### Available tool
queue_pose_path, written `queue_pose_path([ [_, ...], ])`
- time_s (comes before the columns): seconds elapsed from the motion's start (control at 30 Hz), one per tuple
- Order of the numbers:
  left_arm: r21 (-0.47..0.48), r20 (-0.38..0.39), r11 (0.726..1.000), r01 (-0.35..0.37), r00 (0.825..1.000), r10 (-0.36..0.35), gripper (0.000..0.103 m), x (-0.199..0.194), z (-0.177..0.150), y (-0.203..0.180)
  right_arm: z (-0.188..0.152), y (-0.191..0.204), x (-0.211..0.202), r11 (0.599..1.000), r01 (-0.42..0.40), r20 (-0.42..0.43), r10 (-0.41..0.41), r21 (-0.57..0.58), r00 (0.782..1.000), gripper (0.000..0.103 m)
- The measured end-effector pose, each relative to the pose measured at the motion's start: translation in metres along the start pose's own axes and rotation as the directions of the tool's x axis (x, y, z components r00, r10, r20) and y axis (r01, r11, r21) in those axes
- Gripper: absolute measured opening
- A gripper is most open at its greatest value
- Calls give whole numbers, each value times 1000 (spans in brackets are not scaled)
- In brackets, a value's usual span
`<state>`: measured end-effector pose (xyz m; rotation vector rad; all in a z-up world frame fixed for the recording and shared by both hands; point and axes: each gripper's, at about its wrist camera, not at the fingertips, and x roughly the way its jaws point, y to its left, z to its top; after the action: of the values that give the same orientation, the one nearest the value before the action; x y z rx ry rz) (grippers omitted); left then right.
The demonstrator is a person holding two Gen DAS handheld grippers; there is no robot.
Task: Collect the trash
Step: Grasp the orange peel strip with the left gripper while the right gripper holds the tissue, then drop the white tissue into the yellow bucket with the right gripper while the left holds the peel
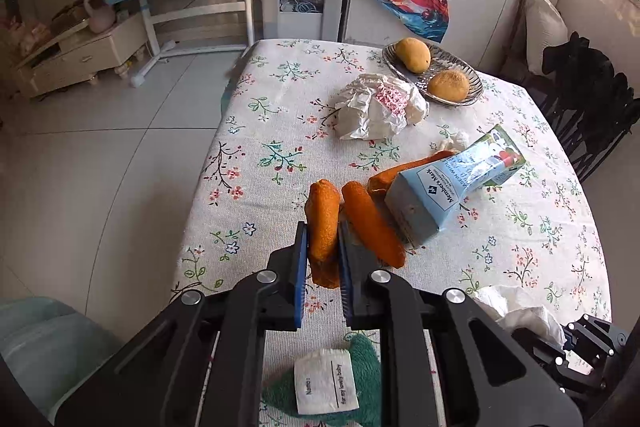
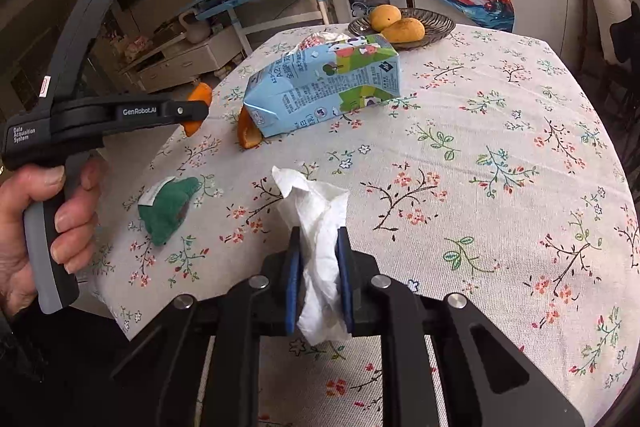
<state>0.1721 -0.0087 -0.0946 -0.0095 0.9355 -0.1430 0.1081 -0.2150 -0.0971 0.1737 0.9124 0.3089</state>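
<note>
My left gripper [image 1: 322, 229] is shut on an orange peel [image 1: 324, 203], held just above the floral tablecloth [image 1: 248, 163]. Two more peels [image 1: 372, 227] lie beside it, one tucked under a blue milk carton [image 1: 452, 183] lying on its side. A crumpled white wrapper [image 1: 380, 107] sits farther back. In the right wrist view my right gripper [image 2: 319, 231] is shut on a crumpled white tissue [image 2: 316, 199]. To its left, the left gripper [image 2: 196, 107] grips the peel [image 2: 202, 93], with the carton [image 2: 324, 83] behind.
A metal dish [image 2: 436, 23] with two mangoes stands at the table's far side. A green cloth [image 2: 168, 207] with a white label lies near the left edge. A person's hand [image 2: 40, 219] holds the left gripper's handle. A dark chair [image 1: 592, 99] stands at the right.
</note>
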Motion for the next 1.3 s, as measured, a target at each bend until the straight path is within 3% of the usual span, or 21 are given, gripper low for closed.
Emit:
queue_pose_path([
  [0.2,-7,110,1000,21,994,-20,14,-57,-19,-2,-2,5,-25,998,-61,63,59,29,996,17],
  [0.43,33,207,999,36,977,-42,14,-113,-63,-17,-13,17,-57,994,-108,139,105,13,985,17],
  [0.8,71,262,997,12,965,-30,14,-166,-139,-31,-39,24,-86,990,-139,170,133,22,976,17],
  [1.3,13,307,999,34,951,-36,14,-202,-178,-17,-92,43,-114,992,-129,124,126,10,984,17],
])
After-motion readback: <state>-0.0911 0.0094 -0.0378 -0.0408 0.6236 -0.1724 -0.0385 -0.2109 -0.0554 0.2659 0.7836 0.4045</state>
